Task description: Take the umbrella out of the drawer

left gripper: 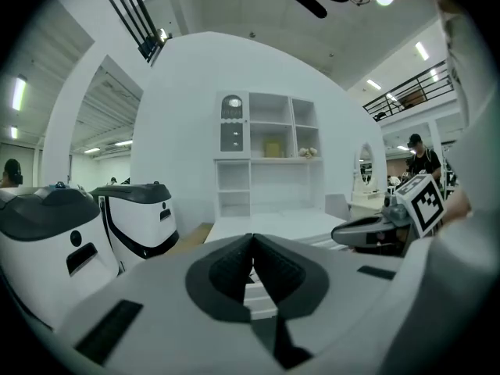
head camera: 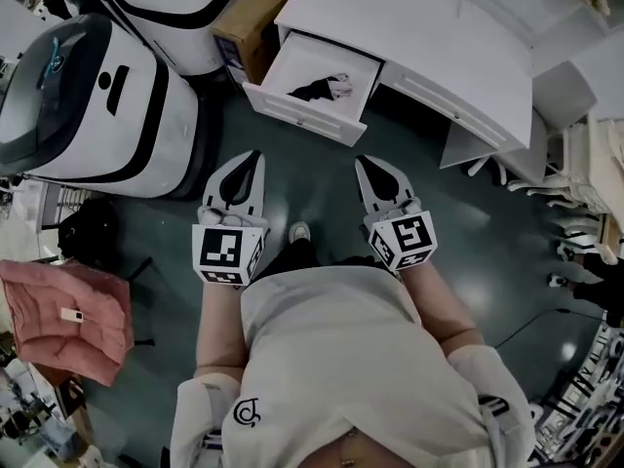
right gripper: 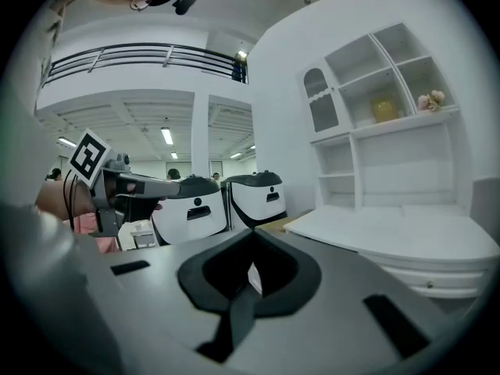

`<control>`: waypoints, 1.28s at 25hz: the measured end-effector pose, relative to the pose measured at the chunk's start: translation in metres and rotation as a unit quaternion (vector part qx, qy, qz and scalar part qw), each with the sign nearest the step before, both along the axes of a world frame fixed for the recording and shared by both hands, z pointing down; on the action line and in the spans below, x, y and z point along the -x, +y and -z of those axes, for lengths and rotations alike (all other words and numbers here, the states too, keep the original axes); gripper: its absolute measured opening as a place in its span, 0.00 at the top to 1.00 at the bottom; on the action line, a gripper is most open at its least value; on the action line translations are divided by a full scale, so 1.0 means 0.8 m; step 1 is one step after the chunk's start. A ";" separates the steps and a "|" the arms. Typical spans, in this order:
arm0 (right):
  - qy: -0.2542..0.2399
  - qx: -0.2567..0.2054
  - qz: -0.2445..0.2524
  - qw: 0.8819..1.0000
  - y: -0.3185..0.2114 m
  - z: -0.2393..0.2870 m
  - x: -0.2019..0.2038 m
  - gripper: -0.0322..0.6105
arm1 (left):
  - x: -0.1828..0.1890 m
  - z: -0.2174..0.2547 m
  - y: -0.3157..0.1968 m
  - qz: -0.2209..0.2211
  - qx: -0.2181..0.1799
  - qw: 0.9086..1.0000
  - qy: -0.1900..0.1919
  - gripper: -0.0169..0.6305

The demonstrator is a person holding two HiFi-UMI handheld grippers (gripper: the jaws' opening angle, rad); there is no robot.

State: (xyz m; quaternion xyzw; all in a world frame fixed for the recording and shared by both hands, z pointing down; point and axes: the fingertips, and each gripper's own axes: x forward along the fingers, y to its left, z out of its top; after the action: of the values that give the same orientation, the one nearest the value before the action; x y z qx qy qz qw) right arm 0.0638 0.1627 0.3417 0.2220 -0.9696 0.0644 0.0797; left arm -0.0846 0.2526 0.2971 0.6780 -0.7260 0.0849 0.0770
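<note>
Head view: left gripper [head camera: 252, 160] and right gripper [head camera: 364, 164] are held in front of the person, both with jaws together and empty, well short of the open drawer [head camera: 304, 115]. The drawer holds only the umbrella [head camera: 320, 89], a dark folded bundle with a pink patch. Judgement: light, slippery cloth over a stiff core, so clamp across the thick middle, not on loose fabric.

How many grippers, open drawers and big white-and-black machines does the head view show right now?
Grippers: 2, the left gripper and the right gripper
Open drawers: 1, the drawer
White-and-black machines: 2, the near machine and the far machine
Total: 5
</note>
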 end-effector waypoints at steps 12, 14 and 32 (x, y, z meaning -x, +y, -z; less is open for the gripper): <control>0.009 0.012 -0.057 0.998 -0.111 -0.021 0.066 0.94 | 0.060 -0.058 -0.131 -0.071 0.040 0.996 0.043 0.95; 0.012 0.017 -0.060 0.998 -0.134 -0.030 0.070 0.94 | 0.063 -0.069 -0.162 -0.080 0.049 0.994 0.052 0.95; 0.029 0.085 -0.052 0.995 -0.334 -0.129 0.108 0.94 | 0.064 -0.290 -0.409 -0.238 0.261 0.935 0.025 0.92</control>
State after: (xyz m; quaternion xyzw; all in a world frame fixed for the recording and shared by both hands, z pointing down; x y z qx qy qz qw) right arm -0.0224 -0.1049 0.4447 0.2663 -0.9452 0.1439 0.1224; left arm -0.1361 -0.0743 0.5294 0.7890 -0.4936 0.2700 0.2469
